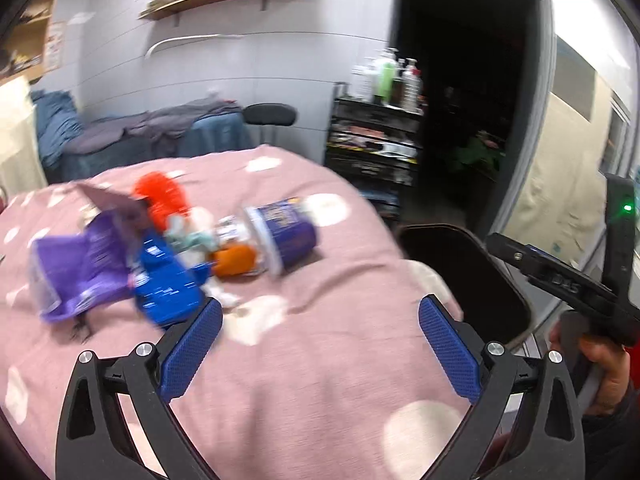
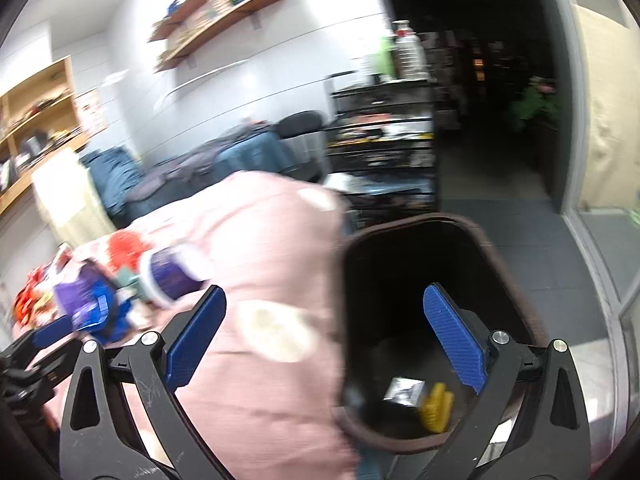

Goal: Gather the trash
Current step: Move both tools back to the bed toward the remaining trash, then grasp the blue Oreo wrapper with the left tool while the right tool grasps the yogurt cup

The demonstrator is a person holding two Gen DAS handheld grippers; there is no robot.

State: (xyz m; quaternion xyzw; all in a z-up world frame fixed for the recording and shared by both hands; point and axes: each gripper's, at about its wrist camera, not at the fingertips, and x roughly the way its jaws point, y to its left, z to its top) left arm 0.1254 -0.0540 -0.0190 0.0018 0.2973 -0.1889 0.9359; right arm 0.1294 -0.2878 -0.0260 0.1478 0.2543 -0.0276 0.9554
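A blurred pile of trash lies on the pink dotted bed cover (image 1: 320,380): a purple bag (image 1: 80,264), a blue wrapper (image 1: 164,288), an orange-red piece (image 1: 164,200), a small orange piece (image 1: 234,260) and a purple cup (image 1: 284,236) on its side. My left gripper (image 1: 320,308) is open and empty, hovering over the cover just right of the pile. A dark bin (image 2: 460,222) stands by the bed's edge with a yellow item (image 2: 436,404) and a silver wrapper (image 2: 402,390) inside. My right gripper (image 2: 325,296) is open and empty, straddling the bed edge and the bin. The cup (image 2: 172,276) lies to its left.
A black rack (image 1: 372,140) with bottles on top stands behind the bed beside a dark doorway (image 1: 472,100). Blue and grey clothes (image 1: 160,124) lie heaped along the wall. A hand (image 1: 600,360) holds the right gripper's body at the right edge. Grey floor (image 2: 540,260) lies right of the bin.
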